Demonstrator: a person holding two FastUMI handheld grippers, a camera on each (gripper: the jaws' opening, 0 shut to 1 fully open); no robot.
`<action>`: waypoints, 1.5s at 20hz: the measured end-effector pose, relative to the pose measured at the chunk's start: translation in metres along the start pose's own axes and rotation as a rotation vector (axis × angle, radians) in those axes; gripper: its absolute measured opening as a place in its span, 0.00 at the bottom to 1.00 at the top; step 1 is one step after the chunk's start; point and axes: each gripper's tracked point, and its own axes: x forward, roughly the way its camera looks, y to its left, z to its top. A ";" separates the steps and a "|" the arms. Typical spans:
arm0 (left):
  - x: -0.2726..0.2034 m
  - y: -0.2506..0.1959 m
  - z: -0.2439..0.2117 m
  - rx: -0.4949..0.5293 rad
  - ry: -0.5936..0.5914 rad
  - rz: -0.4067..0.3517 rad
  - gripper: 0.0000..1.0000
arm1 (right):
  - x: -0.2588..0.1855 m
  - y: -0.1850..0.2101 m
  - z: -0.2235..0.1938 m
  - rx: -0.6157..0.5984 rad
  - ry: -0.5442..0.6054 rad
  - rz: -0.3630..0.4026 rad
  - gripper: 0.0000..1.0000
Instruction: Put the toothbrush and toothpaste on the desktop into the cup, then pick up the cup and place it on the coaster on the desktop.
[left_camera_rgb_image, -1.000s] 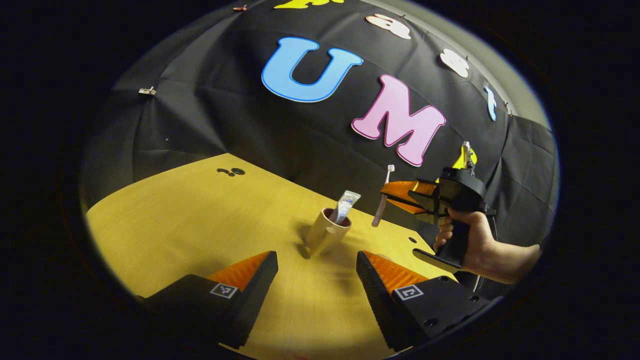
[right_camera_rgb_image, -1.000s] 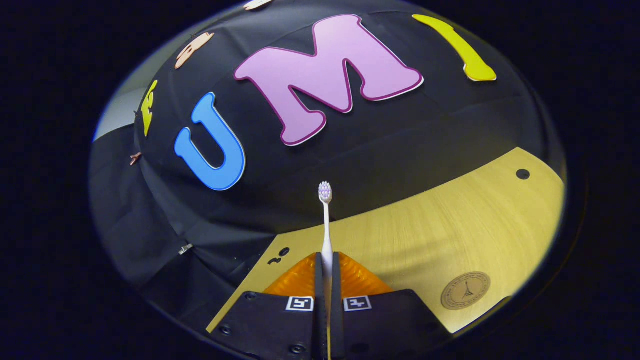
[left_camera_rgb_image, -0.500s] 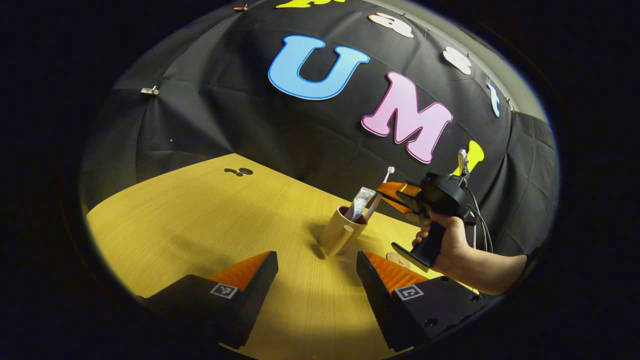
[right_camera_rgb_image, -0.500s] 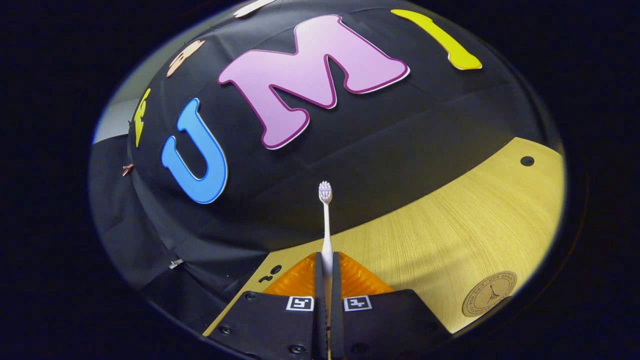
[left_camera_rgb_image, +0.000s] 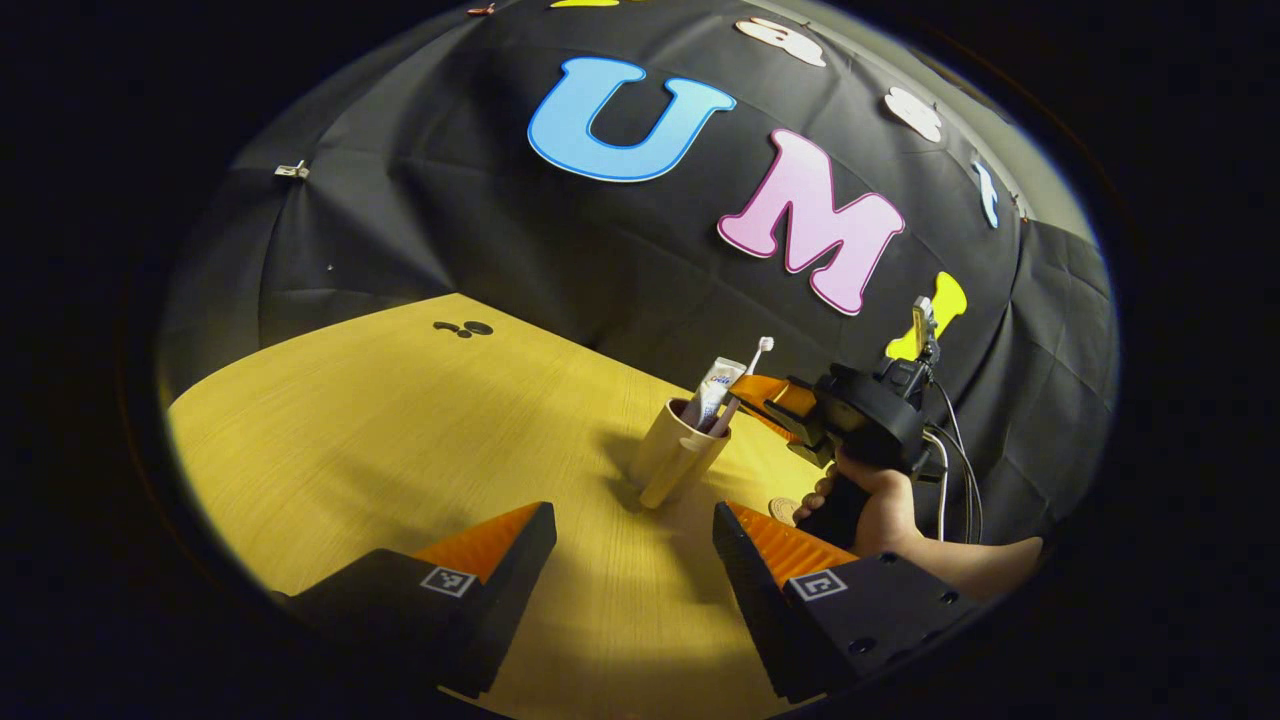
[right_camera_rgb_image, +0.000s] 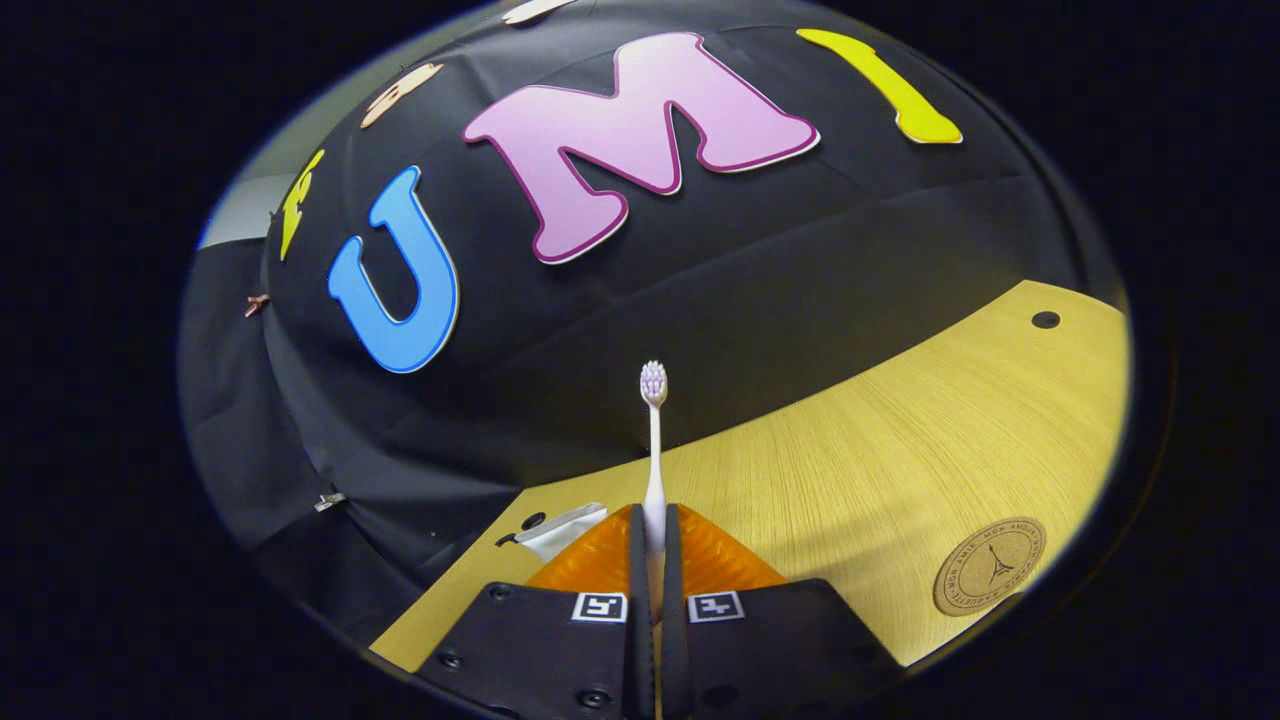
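A beige cup (left_camera_rgb_image: 672, 456) stands on the wooden desk (left_camera_rgb_image: 400, 430), ahead of my open left gripper (left_camera_rgb_image: 628, 540). The toothpaste tube (left_camera_rgb_image: 714, 388) stands in the cup. The white toothbrush (left_camera_rgb_image: 748, 372) leans with its lower end inside the cup, and my right gripper (left_camera_rgb_image: 775, 392), held by a hand (left_camera_rgb_image: 868, 505), is shut on it. In the right gripper view the toothbrush (right_camera_rgb_image: 653, 440) rises bristles-up from between the closed fingers of the right gripper (right_camera_rgb_image: 652, 560). The toothpaste's end (right_camera_rgb_image: 562, 528) peeks out left of them. The round cork coaster (right_camera_rgb_image: 990, 578) lies at the lower right.
The coaster's edge (left_camera_rgb_image: 784, 508) peeks out just right of the cup, behind my left gripper's right finger. Small dark holes mark the desk at the far left (left_camera_rgb_image: 464, 328) and far right (right_camera_rgb_image: 1045, 320). Black cloth walls in the desk's far side.
The right gripper has carried the toothbrush leftward and downward to the cup; its lower end has gone from hanging beside the cup to inside it. The left gripper stays open and nearly still.
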 end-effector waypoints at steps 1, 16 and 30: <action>0.001 -0.001 -0.003 0.001 0.005 -0.002 0.98 | -0.002 0.000 -0.002 -0.013 0.004 0.005 0.09; 0.019 -0.019 0.004 0.055 0.029 -0.019 0.98 | -0.047 -0.043 0.031 -0.133 -0.008 -0.030 0.97; 0.079 -0.026 0.032 0.209 0.211 0.010 0.98 | -0.118 -0.183 0.104 -0.188 -0.012 -0.268 0.98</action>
